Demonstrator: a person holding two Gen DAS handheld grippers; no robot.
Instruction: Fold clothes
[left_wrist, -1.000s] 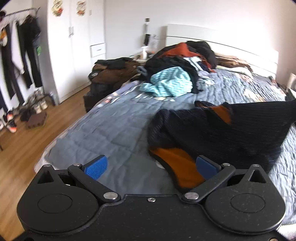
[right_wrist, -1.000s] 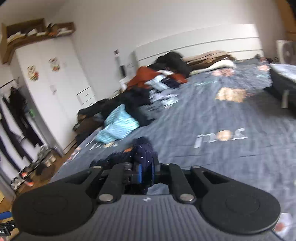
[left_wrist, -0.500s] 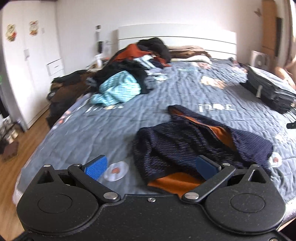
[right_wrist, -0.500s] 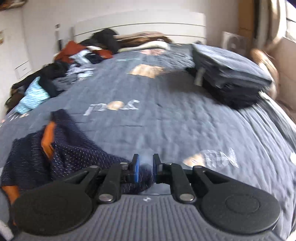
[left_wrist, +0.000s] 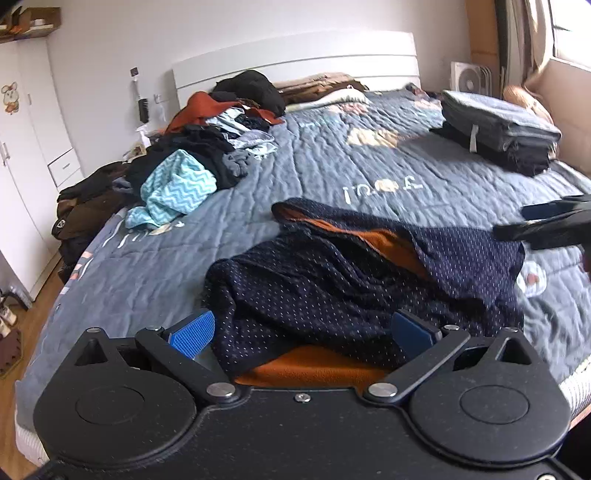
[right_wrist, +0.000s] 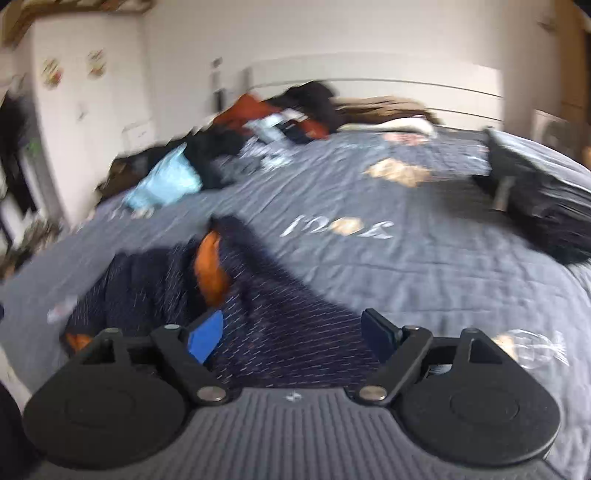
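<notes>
The crumpled navy dotted garment with orange lining is lying on the grey quilted bed beneath both tongs, left tongs spread, right tongs just opening, pinching nothing, both angling downward.

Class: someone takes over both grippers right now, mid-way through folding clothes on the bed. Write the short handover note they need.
Left gripper: jaws open, holding nothing, low over the near hem of the navy garment.
Right gripper: jaws have just been opening; they stand wide over the garment's cloth, not pressing it.
Garment: on the bedspread, rumpled, orange lining showing.
Done: one folded stack at the far right.
Left: spread and fold this garment, then the unfolded pile at the far left.
</notes>
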